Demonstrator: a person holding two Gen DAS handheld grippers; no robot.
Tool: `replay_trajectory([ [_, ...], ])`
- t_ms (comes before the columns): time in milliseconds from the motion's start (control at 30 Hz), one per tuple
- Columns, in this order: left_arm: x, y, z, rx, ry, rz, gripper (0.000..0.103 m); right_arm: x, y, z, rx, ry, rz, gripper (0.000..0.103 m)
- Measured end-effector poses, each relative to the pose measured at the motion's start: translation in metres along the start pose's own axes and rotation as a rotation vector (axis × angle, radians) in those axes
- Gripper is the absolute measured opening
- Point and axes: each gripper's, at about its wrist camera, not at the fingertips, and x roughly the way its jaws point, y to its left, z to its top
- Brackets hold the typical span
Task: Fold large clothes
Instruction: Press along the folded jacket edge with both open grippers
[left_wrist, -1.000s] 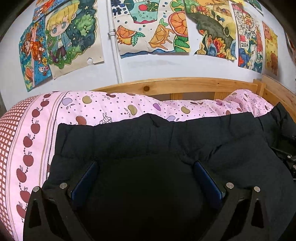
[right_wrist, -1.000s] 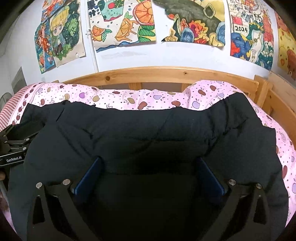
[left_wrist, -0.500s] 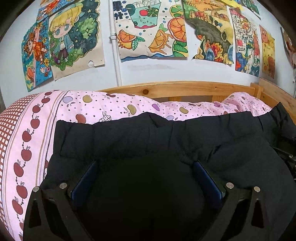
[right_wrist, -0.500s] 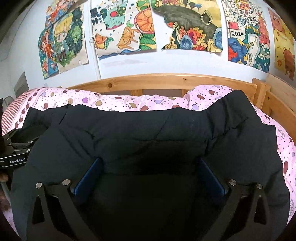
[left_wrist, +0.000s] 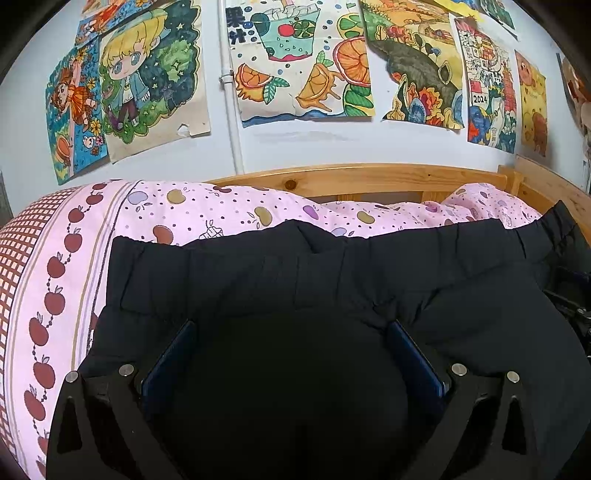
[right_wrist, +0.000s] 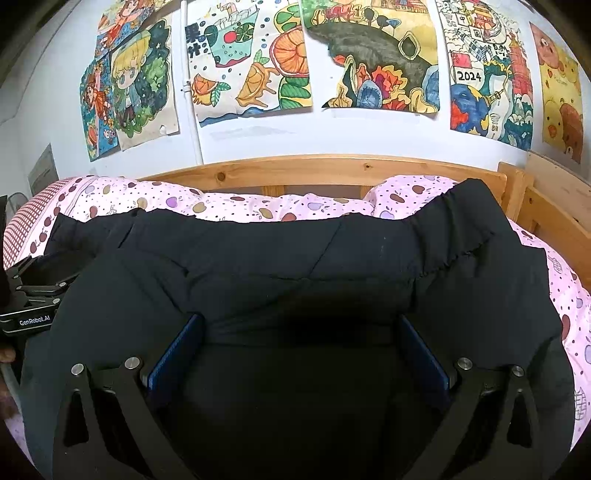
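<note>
A large black padded garment lies spread across the pink bed, its elastic edge toward the headboard; it also fills the right wrist view. My left gripper is open, its blue pads wide apart with a bulge of the black fabric between them. My right gripper is likewise open over the garment's right half, fabric lying between its pads. The left gripper's body shows at the left edge of the right wrist view.
A pink fruit-print quilt covers the bed. A wooden headboard runs behind it, with a wooden side rail at the right. Colourful drawings hang on the white wall.
Both grippers have drawn back and tilted slightly, so the garment's far edge and the headboard sit lower in view. The jaws stay wide apart.
</note>
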Motion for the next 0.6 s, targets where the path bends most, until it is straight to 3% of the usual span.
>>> replay_trajectory([
  [333,-0.011,-0.002,-0.004,0.019,-0.031,0.025,0.103,-0.012,0.008,-0.002,-0.038,-0.017,-0.074,0.101],
  [600,-0.05,0.012,0.001,0.004,-0.091,0.031,0.103,-0.041,-0.004,0.009,-0.056,-0.002,-0.121,0.101],
])
